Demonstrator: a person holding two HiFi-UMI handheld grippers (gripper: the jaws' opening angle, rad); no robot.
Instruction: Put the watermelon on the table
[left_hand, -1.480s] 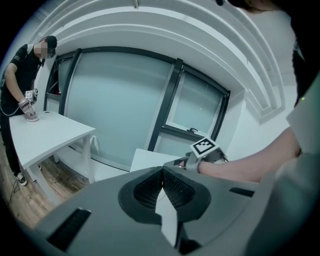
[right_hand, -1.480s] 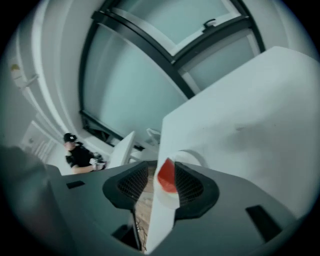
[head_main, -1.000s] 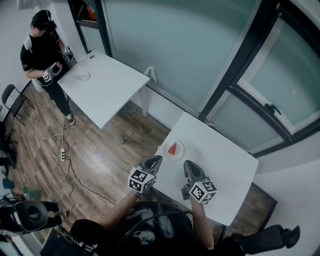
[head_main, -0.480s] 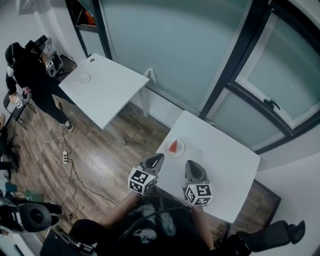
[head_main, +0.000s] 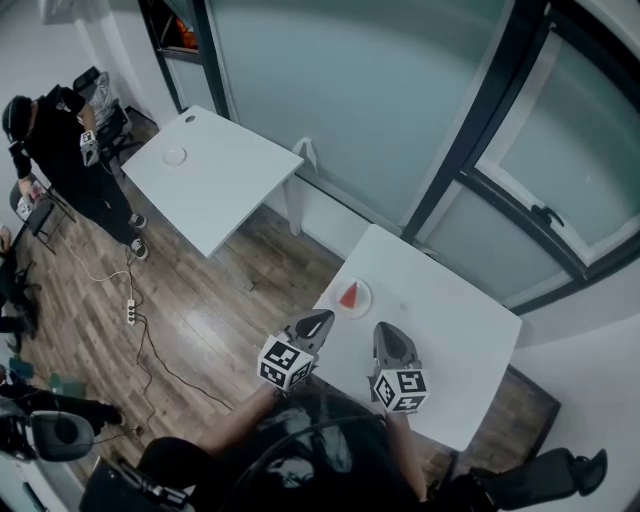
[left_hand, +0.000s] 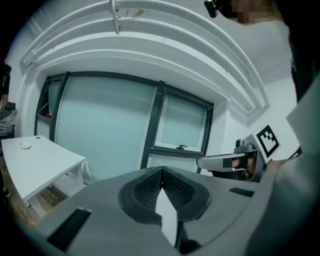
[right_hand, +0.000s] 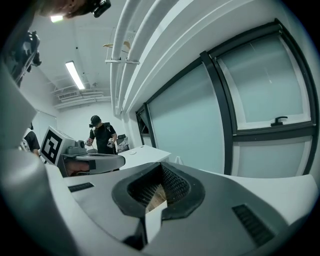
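Observation:
A red watermelon slice (head_main: 348, 295) lies on a small white plate (head_main: 363, 301) near the left corner of the near white table (head_main: 445, 335). In the head view my left gripper (head_main: 321, 319) hangs just off that table's left edge, below the plate, shut with nothing in it. My right gripper (head_main: 384, 329) is over the table's near edge, to the right of the plate and also shut and empty. The left gripper view shows closed jaws (left_hand: 162, 170) aimed at the glass wall, and the right gripper view shows closed jaws (right_hand: 161, 168). Neither gripper touches the slice.
A second white table (head_main: 215, 180) with a small plate (head_main: 174, 156) stands at the back left. A person in black (head_main: 55, 140) is beside it, near a chair (head_main: 30, 215). Cables (head_main: 150, 345) run over the wooden floor. A glass wall (head_main: 360, 90) runs behind both tables.
The person in black has walked from the far table's corner to the left. My right gripper has rolled so its marker cube sits squarer. Both grippers stay by the near table, still shut.

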